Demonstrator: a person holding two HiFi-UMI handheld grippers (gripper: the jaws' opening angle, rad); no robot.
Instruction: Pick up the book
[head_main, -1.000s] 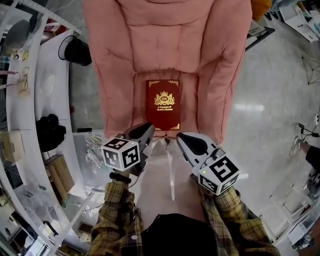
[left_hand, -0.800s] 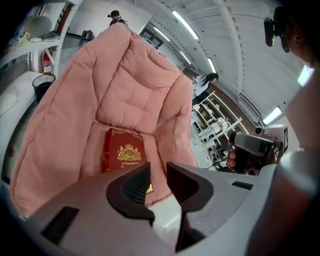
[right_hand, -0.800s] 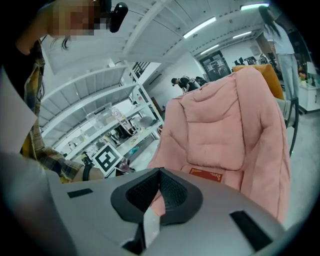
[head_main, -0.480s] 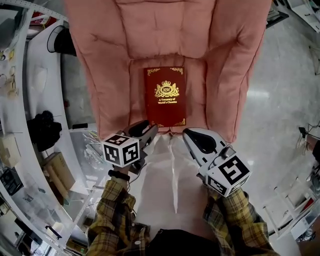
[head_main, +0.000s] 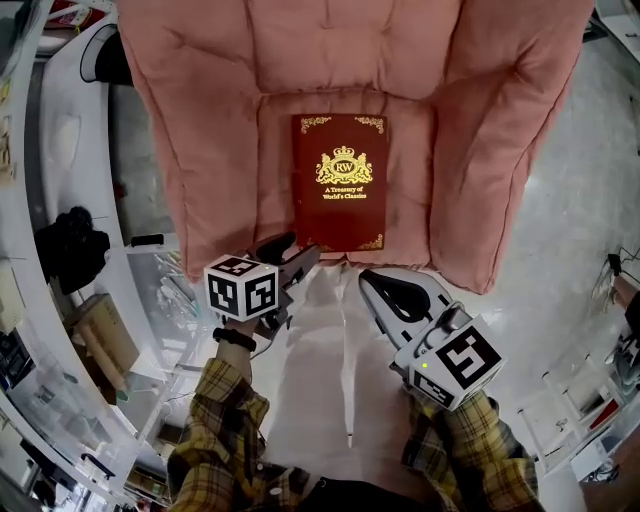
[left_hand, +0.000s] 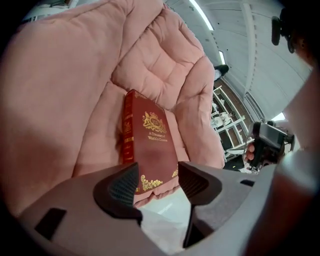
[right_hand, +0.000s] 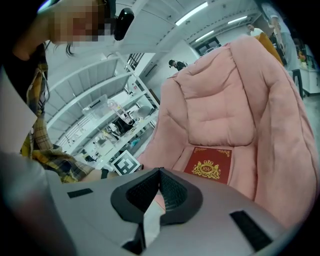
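The red book (head_main: 340, 180) is lying flat, cover up, on the seat of a big pink padded chair (head_main: 200, 130), with its near edge close to the front lip of the seat. The left gripper (head_main: 300, 248) is right by the book's near left corner. Its jaws are spread and have just been opening, and in the left gripper view that corner shows in the gap beyond them, but nothing is pinched yet. The right gripper (head_main: 372, 282) sits a bit nearer and to the right, with its jaws pressed together on nothing. If it were me, I'd go for the near edge on the spine side, which is the left here, so the cover can't flop open on the lift. The cushion looks soft, so the lower jaw can probably dig in under the book while the other comes down on the cover. I'd get well past the edge before closing, since a hardback held by a sliver will likely droop or slip. The right gripper could open and steady the other corner.
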